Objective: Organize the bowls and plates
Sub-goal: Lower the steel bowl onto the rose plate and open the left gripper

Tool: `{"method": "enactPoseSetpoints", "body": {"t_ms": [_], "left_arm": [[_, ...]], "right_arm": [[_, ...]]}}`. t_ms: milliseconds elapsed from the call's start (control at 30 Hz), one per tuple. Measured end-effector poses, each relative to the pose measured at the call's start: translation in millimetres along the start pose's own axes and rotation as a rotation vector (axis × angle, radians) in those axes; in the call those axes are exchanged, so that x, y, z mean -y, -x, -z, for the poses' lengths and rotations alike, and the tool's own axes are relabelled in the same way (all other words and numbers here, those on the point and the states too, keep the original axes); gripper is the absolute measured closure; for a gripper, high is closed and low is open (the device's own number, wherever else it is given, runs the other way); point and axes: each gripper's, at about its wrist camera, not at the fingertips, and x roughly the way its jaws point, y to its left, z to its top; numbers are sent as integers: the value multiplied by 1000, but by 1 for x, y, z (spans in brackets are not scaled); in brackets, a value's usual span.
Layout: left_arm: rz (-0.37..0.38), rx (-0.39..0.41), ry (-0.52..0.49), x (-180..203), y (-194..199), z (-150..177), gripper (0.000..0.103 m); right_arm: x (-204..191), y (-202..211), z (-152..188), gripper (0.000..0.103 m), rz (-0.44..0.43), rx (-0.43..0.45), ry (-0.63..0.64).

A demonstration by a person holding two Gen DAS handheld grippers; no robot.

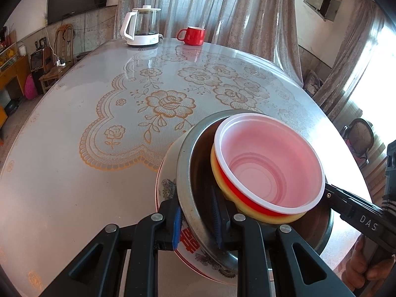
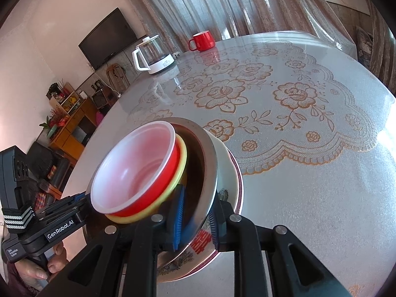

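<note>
Round table [image 1: 74, 173], glossy, with a gold floral lace mat under a clear cover; curtains [image 1: 222, 5] behind; kettle [image 1: 142, 27] and red mug [image 1: 193, 35] at the far edge, well apart from the work.

Item: nested stack, near edge of table. From the outside in: plate [image 1: 168, 188] with red characters and a painted border; steel bowl [image 1: 188, 163]; yellow bowl [image 1: 215, 158]; red bowl [image 1: 269, 158], white inside, uppermost. The inner bowls sit tilted and off-centre in the steel bowl. Whether the plate rests on the table or is lifted cannot be told.

Left gripper [image 1: 196, 225]: clenched across the near rims, one blue pad outside the plate, the other inside the steel bowl.

Right gripper [image 2: 194, 219]: clenched likewise on the opposite side, pinching the plate and steel bowl rims together.

Step in hand, as judged: carrying or setting down the stack with both grippers.

Handling notes:
- Keep both grips equally firm; steel is slick against the pads.
- Hold the stack level, since the loose inner bowls can slide or tip.
- Move both hands together, with no twist across the rims.
- Lower flat, then release one side at a time.
</note>
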Motion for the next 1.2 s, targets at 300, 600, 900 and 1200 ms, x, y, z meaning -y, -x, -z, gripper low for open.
{"method": "enactPoseSetpoints", "body": {"t_ms": [300, 600, 900, 1200], "left_arm": [[12, 12, 13, -2, 1, 3, 82], [36, 32, 16, -5, 8, 5, 80], [82, 57, 29, -11, 19, 10, 80], [101, 81, 29, -12, 27, 16, 80]], "right_arm": [[-2, 5, 6, 84, -8, 8, 9], [0, 4, 8, 84, -26, 32, -22], [1, 2, 7, 76, -28, 19, -62], [3, 16, 14, 75, -26, 32, -88]]}}
